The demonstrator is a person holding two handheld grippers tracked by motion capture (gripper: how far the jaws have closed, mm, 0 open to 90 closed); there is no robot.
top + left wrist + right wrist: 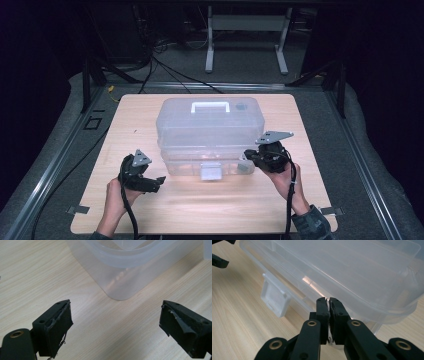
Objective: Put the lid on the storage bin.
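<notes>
Clear box [209, 131] mid-surface [150, 210], my fingers at its front corners.
L gripper [161, 178] fingers spread wide, nothing btwn, just short of box's near-left corner. R gripper [246, 155] fingers clenched together at the near-right rim; can't tell if tips touch it. Latch [210, 171] at front; contents hard to make out thru cloudy lid.

Translucent glossy plastic box [207, 132] on matt pale wood-grain table [210, 210]; matt black plastic claws.

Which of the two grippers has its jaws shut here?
The right gripper, at the clear plastic box's front right corner; its jaws meet. The left gripper has jaws wide apart over the wooden table.
</notes>
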